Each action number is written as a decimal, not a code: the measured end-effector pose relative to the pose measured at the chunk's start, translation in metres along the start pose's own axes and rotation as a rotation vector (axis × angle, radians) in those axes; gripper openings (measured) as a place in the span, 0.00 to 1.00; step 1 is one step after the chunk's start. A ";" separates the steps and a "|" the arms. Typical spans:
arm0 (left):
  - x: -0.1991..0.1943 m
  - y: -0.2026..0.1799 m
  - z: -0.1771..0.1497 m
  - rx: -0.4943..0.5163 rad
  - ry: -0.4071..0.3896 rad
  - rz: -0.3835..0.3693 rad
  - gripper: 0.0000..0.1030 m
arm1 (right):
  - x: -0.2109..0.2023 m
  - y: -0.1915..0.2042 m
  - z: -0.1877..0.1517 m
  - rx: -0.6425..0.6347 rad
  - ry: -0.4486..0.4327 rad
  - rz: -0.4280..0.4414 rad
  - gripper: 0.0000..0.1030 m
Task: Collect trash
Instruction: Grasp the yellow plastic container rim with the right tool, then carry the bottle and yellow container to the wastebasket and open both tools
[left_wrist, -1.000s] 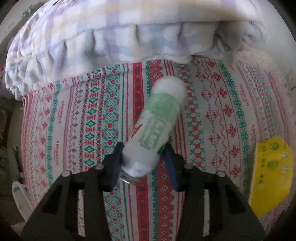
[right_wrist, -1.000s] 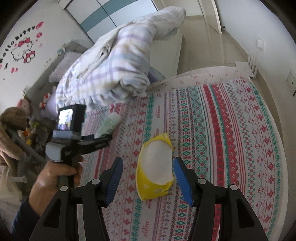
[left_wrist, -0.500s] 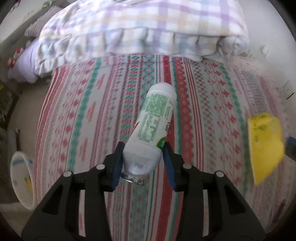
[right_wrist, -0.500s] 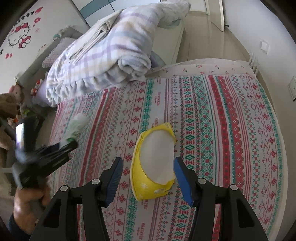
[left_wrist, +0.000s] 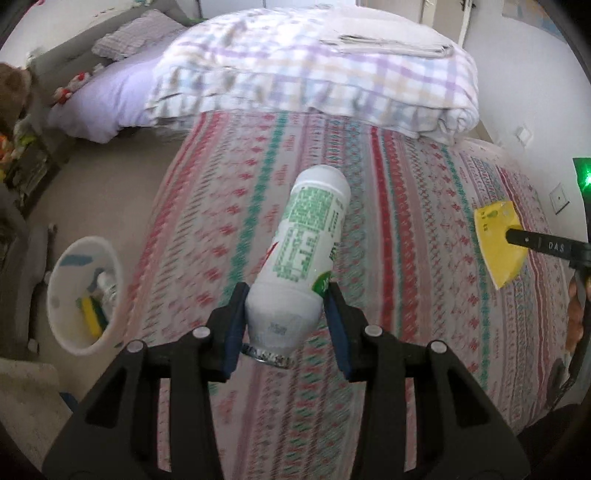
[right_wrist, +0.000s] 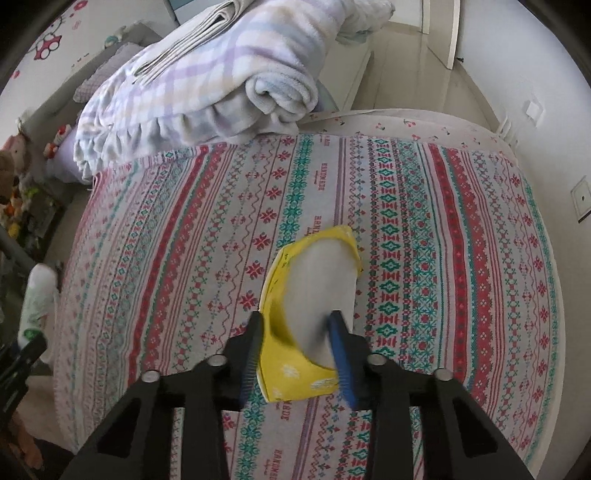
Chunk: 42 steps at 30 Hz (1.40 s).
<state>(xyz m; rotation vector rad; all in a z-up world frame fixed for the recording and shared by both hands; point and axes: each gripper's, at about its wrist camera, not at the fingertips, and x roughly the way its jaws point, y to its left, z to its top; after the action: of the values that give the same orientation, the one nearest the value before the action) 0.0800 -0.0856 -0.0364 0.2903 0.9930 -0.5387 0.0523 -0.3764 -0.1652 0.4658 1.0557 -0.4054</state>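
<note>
Left wrist view: your left gripper (left_wrist: 286, 325) has its jaws clamped on the bottle (left_wrist: 303, 254), lifted over the bed (left_wrist: 406, 221), bin (left_wrist: 86, 288) at 9 o'clock. Your right gripper (right_wrist: 299, 354) pinches the yellow wrapper (right_wrist: 295, 369) for carrying.

bottle (left_wrist: 310, 254): smooth plastic, printed label | packet (right_wrist: 308, 314): glossy yellow | bedsheet (right_wrist: 424, 221): matt woven cloth | blanket (right_wrist: 207, 77): fluffy

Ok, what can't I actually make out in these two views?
- Left wrist view: the bottle's neck end is hidden behind the fingers; its label is blurred.
- Left wrist view: the bin's contents are too small to name.
- Right wrist view: the yellow packet's print is blurred, its far face hidden.
</note>
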 end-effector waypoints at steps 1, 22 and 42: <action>-0.003 0.003 -0.005 -0.004 -0.011 0.006 0.42 | 0.000 0.002 0.000 -0.005 -0.001 -0.005 0.29; -0.008 0.096 -0.035 -0.186 -0.055 -0.032 0.42 | -0.035 0.091 -0.021 -0.082 -0.124 0.069 0.22; 0.022 0.316 -0.086 -0.956 0.036 -0.204 0.42 | -0.036 0.213 -0.039 -0.093 -0.108 0.489 0.22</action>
<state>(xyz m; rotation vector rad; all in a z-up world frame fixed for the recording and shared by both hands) 0.2031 0.2117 -0.1031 -0.6595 1.2131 -0.1927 0.1202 -0.1747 -0.1129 0.5920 0.8179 0.0522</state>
